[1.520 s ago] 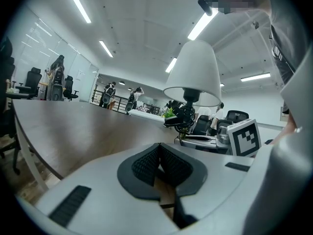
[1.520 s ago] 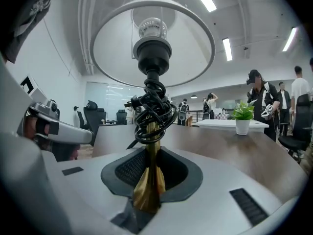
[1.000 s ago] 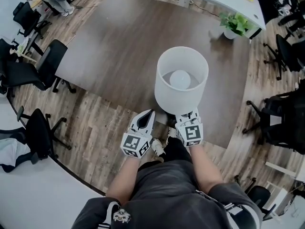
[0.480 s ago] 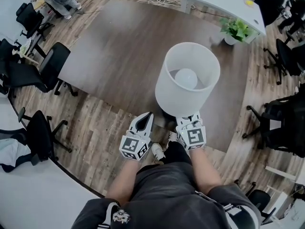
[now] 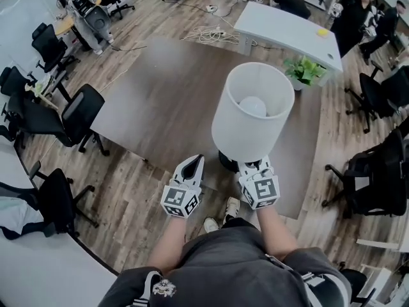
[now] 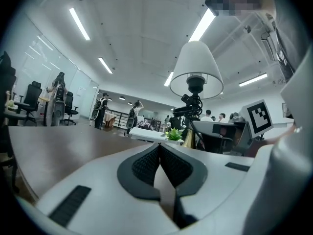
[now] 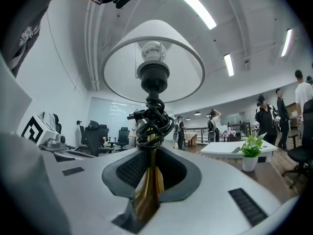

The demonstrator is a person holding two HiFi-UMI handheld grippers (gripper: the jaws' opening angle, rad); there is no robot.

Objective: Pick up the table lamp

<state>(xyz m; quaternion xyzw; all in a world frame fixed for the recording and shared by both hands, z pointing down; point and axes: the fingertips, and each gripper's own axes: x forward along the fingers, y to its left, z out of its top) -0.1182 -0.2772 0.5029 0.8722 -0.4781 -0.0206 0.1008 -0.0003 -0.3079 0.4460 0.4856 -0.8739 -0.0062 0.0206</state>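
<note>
The table lamp has a white drum shade [image 5: 250,117] with a bulb [image 5: 254,106] inside and a dark base [image 5: 228,161]. In the right gripper view its brass stem [image 7: 149,185] runs up between the jaws, with black cord [image 7: 153,122] coiled round it under the shade [image 7: 122,67]. My right gripper [image 5: 255,170] [image 7: 151,163] is shut on that stem and holds the lamp upright over the brown table [image 5: 160,101]. My left gripper [image 5: 190,170] [image 6: 160,153] hangs beside it to the left, shut with nothing in it. It sees the lamp [image 6: 196,70] off to its right.
A potted plant [image 5: 305,71] stands at the brown table's far right corner, with a white table [image 5: 287,31] behind it. Black office chairs [image 5: 67,114] line the left and another chair [image 5: 374,174] stands at the right. People stand at the far end of the room.
Both grippers have risen. The lamp has come up with the right gripper, and its shade now sits higher and closer to the head camera.
</note>
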